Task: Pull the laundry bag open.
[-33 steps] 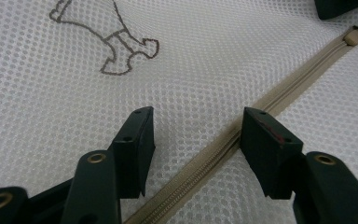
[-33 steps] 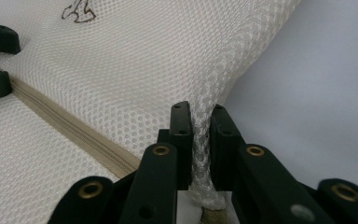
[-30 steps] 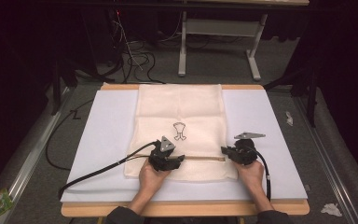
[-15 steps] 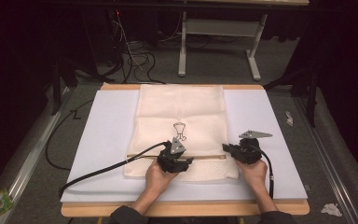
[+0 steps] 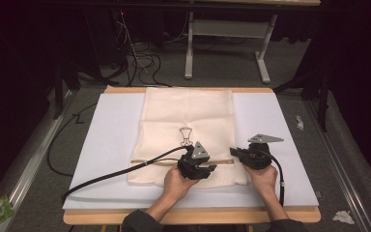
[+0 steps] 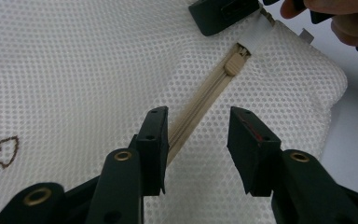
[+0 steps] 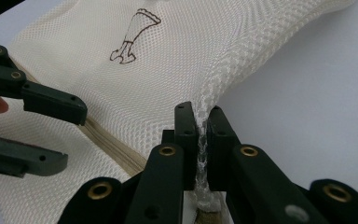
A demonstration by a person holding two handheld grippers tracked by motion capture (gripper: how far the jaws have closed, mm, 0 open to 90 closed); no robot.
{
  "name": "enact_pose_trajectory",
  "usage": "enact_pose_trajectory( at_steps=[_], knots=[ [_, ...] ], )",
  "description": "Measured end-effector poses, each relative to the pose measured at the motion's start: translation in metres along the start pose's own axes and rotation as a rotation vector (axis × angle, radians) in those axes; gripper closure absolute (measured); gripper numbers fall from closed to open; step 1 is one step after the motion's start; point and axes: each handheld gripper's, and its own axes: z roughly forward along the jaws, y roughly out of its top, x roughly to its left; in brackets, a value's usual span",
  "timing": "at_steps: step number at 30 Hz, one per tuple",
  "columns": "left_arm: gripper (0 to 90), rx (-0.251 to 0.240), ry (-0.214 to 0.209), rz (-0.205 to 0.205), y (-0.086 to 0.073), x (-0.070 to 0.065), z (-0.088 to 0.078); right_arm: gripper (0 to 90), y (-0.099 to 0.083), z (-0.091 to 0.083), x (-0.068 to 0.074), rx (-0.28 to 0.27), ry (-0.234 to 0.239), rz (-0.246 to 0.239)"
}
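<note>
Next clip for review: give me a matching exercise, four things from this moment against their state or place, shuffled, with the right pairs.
Things:
1. left gripper
2. right gripper
3. zipper pull
4. brown emblem

States or places:
A. clamped on the edge of the mesh bag
B. printed on the mesh, away from the zipper
C. jaws apart over the zipper, nothing gripped
D. at the zipper's far end in the left gripper view, ungripped

Pairs: 1-C, 2-A, 3-D, 4-B
</note>
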Motion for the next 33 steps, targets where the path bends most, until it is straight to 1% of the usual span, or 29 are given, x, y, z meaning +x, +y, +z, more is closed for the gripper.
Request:
enact_pose_trajectory(
  at_steps=[2, 5, 6, 7, 10, 12, 13, 14, 18, 21, 22, 23, 24, 26, 28, 30, 33],
  knots=[
    [59.0, -0.001, 0.001, 0.004, 0.001, -0.001, 0.001, 87.2, 0.000, 0.000, 0.000, -0.001, 0.003, 0.003],
    [59.9, -0.031, -0.026, -0.039, 0.004, -0.003, 0.007, 87.2, 0.000, 0.000, 0.000, 0.004, 0.002, 0.011],
    [60.3, -0.031, -0.026, -0.039, 0.004, -0.003, 0.007, 87.2, 0.000, 0.000, 0.000, 0.004, 0.002, 0.011],
    [60.6, -0.044, -0.031, -0.046, 0.004, -0.004, 0.008, 87.2, 0.001, -0.001, 0.000, -0.002, 0.004, 0.009],
    [60.7, -0.036, -0.031, -0.049, 0.004, -0.006, 0.011, 87.3, 0.000, 0.000, 0.000, -0.005, 0.006, 0.007],
    [60.8, -0.029, -0.037, -0.034, 0.006, -0.010, 0.014, 87.3, 0.000, -0.001, 0.001, -0.006, 0.010, 0.015],
    [60.8, -0.029, -0.037, -0.034, 0.006, -0.010, 0.014, 87.3, 0.001, -0.001, 0.001, -0.007, 0.011, 0.009],
    [60.8, -0.030, -0.037, -0.025, 0.007, -0.012, 0.016, 87.3, 0.001, -0.001, 0.002, -0.010, 0.012, 0.010],
    [60.8, -0.022, -0.038, -0.031, 0.008, -0.011, 0.018, 87.3, 0.001, -0.001, 0.001, -0.008, 0.015, 0.012],
    [61.2, -0.030, -0.041, -0.027, 0.007, -0.012, 0.018, 87.3, 0.001, -0.001, 0.003, -0.011, 0.019, 0.005],
    [61.4, -0.030, -0.051, -0.031, 0.007, -0.012, 0.018, 87.3, 0.001, -0.001, 0.003, -0.011, 0.024, 0.005],
    [61.5, -0.033, -0.081, -0.046, 0.006, -0.012, 0.020, 87.3, 0.001, -0.001, 0.004, -0.013, 0.028, 0.013],
    [61.5, -0.036, -0.086, -0.047, 0.006, -0.012, 0.021, 87.3, 0.002, -0.001, 0.004, -0.014, 0.031, 0.018],
    [61.8, -0.037, -0.090, -0.047, 0.006, -0.012, 0.021, 87.3, 0.002, -0.001, 0.005, -0.017, 0.033, 0.018],
    [61.9, -0.036, -0.091, -0.052, 0.006, -0.010, 0.022, 87.4, 0.003, -0.001, 0.007, -0.019, 0.037, 0.007],
    [61.9, -0.037, -0.093, -0.063, 0.006, -0.009, 0.024, 87.4, 0.003, -0.001, 0.007, -0.018, 0.042, 0.008],
    [62.3, -0.054, -0.089, -0.066, 0.007, -0.008, 0.024, 87.4, 0.003, -0.001, 0.008, -0.020, 0.047, 0.007]
  ],
)
